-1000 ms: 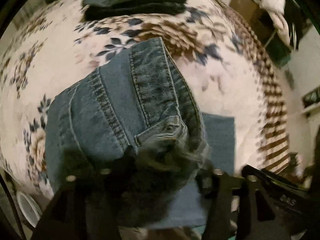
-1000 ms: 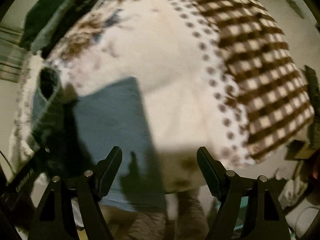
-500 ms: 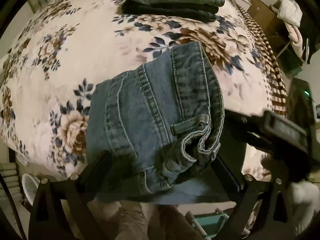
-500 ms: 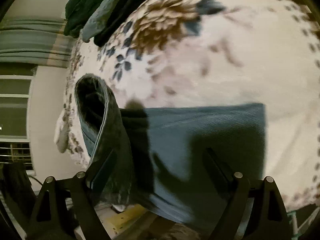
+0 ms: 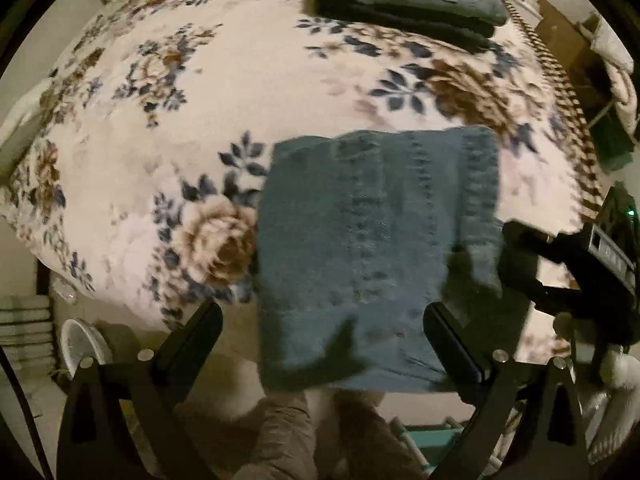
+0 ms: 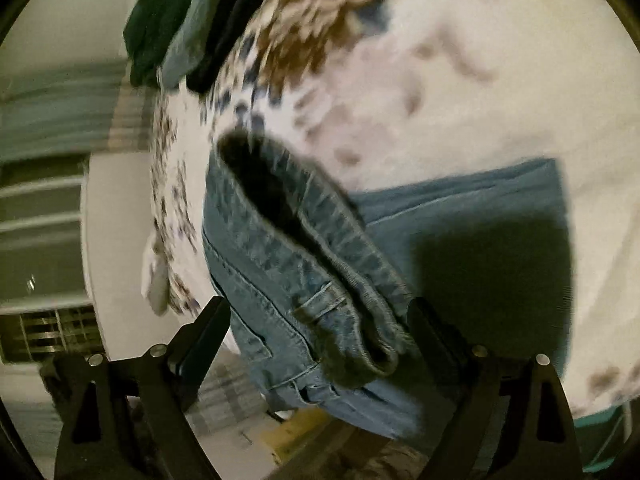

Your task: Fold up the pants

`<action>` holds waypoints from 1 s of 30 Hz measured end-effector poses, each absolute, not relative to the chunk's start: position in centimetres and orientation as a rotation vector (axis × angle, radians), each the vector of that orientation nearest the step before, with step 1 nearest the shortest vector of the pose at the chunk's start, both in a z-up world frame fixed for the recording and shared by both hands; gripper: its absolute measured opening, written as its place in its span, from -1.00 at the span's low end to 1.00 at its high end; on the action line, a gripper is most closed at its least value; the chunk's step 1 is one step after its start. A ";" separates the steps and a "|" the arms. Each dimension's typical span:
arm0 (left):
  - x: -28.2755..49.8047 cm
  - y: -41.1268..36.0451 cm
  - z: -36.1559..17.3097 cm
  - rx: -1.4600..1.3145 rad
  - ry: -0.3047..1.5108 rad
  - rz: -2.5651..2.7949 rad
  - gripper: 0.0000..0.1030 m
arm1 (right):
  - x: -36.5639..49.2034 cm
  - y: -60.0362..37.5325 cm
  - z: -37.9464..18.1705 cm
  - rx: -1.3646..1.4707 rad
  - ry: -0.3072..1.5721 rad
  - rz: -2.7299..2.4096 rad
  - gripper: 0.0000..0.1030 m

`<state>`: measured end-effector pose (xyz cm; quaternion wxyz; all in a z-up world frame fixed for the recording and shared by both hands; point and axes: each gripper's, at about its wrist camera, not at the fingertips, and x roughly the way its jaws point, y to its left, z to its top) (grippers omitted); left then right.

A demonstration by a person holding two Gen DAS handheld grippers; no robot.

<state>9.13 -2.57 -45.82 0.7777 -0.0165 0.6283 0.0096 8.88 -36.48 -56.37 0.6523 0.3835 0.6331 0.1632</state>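
On the flowery blanket (image 5: pixel 248 80) the jeans (image 5: pixel 372 232) lie folded near the front edge, close to you. Your left claw (image 5: pixel 322 332) hangs over them w/ both fingers spread wide, nothing in it. Its fingers (image 5: pixel 192 340) sit on each side of the near end of the jeans; you can't tell if they touch the cloth, since the left view is blurry. That near end hangs a bit past the blanket edge, over your legs (image 5: pixel 292 440).

Your right claw (image 6: pixel 320 340) is wide apart too & grips nothing. Between its fingers (image 6: pixel 200 344) is the waist end of the jeans (image 6: pixel 304 280), w/ a belt loop (image 6: pixel 320 304) & the thick band folded over. The waist opening gapes dark at the top. A flat lighter-blue part of the jeans lies to the right of the band, partly under a dark shadow (image 6: pixel 488 280). You can't tell if the right fingers touch the denim.

From the left view, your right claw (image 5: pixel 576 272) shows as a black shape just beside the right edge of the jeans.

At the far side of the blanket sits a stack of dark folded clothes (image 5: pixel 408 4), well apart from the jeans. A brown checked border (image 5: pixel 572 108) runs down the right side. A white round thing (image 5: pixel 84 348) sits low at left by the floor.
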 end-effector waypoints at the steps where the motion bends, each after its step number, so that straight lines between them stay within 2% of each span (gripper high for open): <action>1: 9.3 -2.3 -46.0 -0.025 1.354 0.033 0.99 | 9.3 -35.4 -56.9 0.816 1.459 0.364 0.80; 5: 10.3 -1.1 -46.9 0.010 1.347 0.081 0.99 | 10.7 -32.4 -57.8 0.667 1.475 0.304 0.79; 7: 10.7 -0.6 -47.2 0.018 1.344 0.100 0.99 | 10.4 -31.3 -56.7 0.539 1.438 0.252 -0.30; 8: 10.9 -0.3 -47.2 0.018 1.343 0.110 0.99 | 10.1 -30.9 -56.1 0.488 1.429 0.225 -0.39; 9: 11.0 -0.1 -47.3 0.018 1.342 0.116 0.99 | 9.7 -31.2 -55.6 0.507 1.411 0.219 -0.65; 10: 11.1 0.0 -47.2 0.018 1.340 0.119 0.99 | 9.1 -31.6 -54.8 0.521 1.392 0.195 -0.77; 16: 11.7 -0.3 -46.6 0.023 1.330 0.107 0.99 | 5.0 -35.5 -49.1 0.569 1.265 0.060 -0.79; 21: 11.9 -1.8 -46.5 0.039 1.327 0.072 0.99 | 2.2 -39.6 -46.5 0.570 1.209 -0.048 -0.79; 27: 12.1 -3.8 -47.4 0.064 1.347 0.029 0.99 | -1.0 -44.1 -46.9 0.580 1.218 -0.168 -0.80; 30: 12.3 -4.6 -48.2 0.078 1.358 0.020 0.99 | -1.9 -45.7 -50.2 0.603 1.298 -0.198 -0.77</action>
